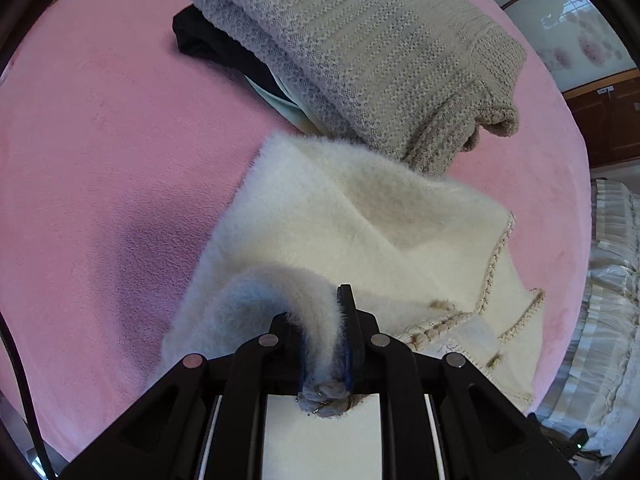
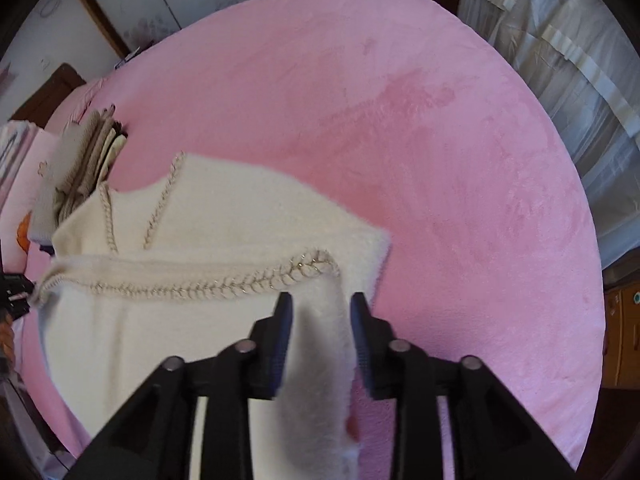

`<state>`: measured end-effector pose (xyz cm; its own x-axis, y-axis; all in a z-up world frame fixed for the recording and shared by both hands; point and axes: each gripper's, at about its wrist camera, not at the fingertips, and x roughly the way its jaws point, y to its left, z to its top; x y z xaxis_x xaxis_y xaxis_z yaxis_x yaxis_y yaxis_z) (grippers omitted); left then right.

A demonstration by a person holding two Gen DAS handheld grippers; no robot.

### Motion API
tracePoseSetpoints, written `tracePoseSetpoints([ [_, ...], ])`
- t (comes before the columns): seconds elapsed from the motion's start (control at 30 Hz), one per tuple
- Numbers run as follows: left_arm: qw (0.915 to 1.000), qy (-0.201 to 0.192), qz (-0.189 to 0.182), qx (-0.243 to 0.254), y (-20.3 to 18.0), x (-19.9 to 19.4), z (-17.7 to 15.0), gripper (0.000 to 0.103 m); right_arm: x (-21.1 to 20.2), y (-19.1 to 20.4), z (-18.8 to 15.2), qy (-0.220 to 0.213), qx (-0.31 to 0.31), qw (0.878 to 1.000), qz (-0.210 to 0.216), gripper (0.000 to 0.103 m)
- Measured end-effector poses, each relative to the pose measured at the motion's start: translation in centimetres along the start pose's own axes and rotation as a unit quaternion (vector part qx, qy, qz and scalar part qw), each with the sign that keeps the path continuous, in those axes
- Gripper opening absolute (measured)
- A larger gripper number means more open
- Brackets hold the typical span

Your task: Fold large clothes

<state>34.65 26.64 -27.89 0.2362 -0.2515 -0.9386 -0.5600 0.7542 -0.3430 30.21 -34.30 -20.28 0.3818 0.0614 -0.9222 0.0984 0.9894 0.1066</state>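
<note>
Up close, the left gripper (image 1: 320,320) is clenched on a fold of the fluffy cream sweater with braided trim (image 1: 344,216) (its fuzzy cuff bunched between the fingers), while the right gripper (image 2: 322,312) stands parted around another strip. Beyond, only the left view shows the folded grey knit sweater (image 1: 360,48) on the pink plush bedcover (image 1: 100,140).

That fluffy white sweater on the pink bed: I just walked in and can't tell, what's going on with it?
A person with a gripper in each hand is folding the white sweater on the pink blanket. The left gripper is clamped on a fuzzy band of it. The right gripper straddles another strip, jaws apart. A folded grey knit sweater sits on a pile just beyond it.
</note>
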Motion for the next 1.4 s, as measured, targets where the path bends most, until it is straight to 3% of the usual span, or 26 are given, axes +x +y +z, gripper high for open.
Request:
tracePoseSetpoints([
  [0.2,0.9989,0.016,-0.036,0.026,-0.2,-0.4,0.7,0.023,1.7,0.1,0.7,0.016,0.001,1.0,-0.004,0.034],
  [0.33,0.9958,0.017,-0.022,0.088,-1.4,-1.2,0.9,0.029,2.8,0.8,0.6,0.023,-0.013,1.0,-0.006,0.034],
  [0.47,0.9889,0.032,-0.011,0.144,-2.2,-1.4,1.6,0.031,3.2,1.0,0.4,0.021,-0.014,1.0,0.002,0.017],
  [0.6,0.9829,0.044,-0.032,0.176,-2.3,-2.4,2.2,0.035,3.3,1.0,0.3,0.021,-0.008,1.0,-0.003,0.017],
  [0.7,0.9789,0.041,-0.044,0.195,-2.3,-3.2,2.7,0.052,3.4,1.1,0.2,0.021,-0.003,1.0,-0.009,0.018],
  [0.73,0.9779,0.024,-0.04,0.204,-2.4,-3.6,2.8,0.074,3.4,1.2,0.3,0.022,-0.001,1.0,-0.009,0.02],
  [0.77,0.9771,0.005,-0.037,0.21,-2.3,-4.2,3.1,0.088,3.5,1.3,0.3,0.022,0.0,1.0,-0.012,0.02],
  [0.8,0.976,-0.006,-0.04,0.214,-2.1,-4.7,3.3,0.089,3.5,1.4,0.3,0.021,0.002,1.0,-0.014,0.02],
  [0.9,0.9691,-0.006,-0.035,0.244,-2.4,-4.4,3.8,0.089,3.6,1.5,0.4,0.021,0.004,1.0,-0.017,0.02],
  [0.97,0.9582,-0.009,-0.012,0.286,-2.9,-3.7,3.6,0.089,3.7,1.4,0.4,0.021,0.008,1.0,-0.015,0.02],
  [1.1,0.9272,-0.017,0.017,0.374,-3.7,-1.9,2.6,0.084,3.8,1.3,0.3,0.018,0.005,1.0,-0.011,0.02],
  [1.17,0.9157,-0.01,0.018,0.401,-3.7,-0.8,2.6,0.062,3.8,1.3,0.2,0.017,0.001,1.0,-0.009,0.02],
  [1.23,0.9103,0.002,0.019,0.414,-3.7,0.4,2.8,0.048,3.8,1.2,0.1,0.015,-0.001,1.0,-0.005,0.02],
  [1.4,0.9002,-0.001,0.014,0.435,-3.1,1.9,3.4,0.032,3.9,0.9,-0.1,0.011,0.002,1.0,-0.002,0.018],
])
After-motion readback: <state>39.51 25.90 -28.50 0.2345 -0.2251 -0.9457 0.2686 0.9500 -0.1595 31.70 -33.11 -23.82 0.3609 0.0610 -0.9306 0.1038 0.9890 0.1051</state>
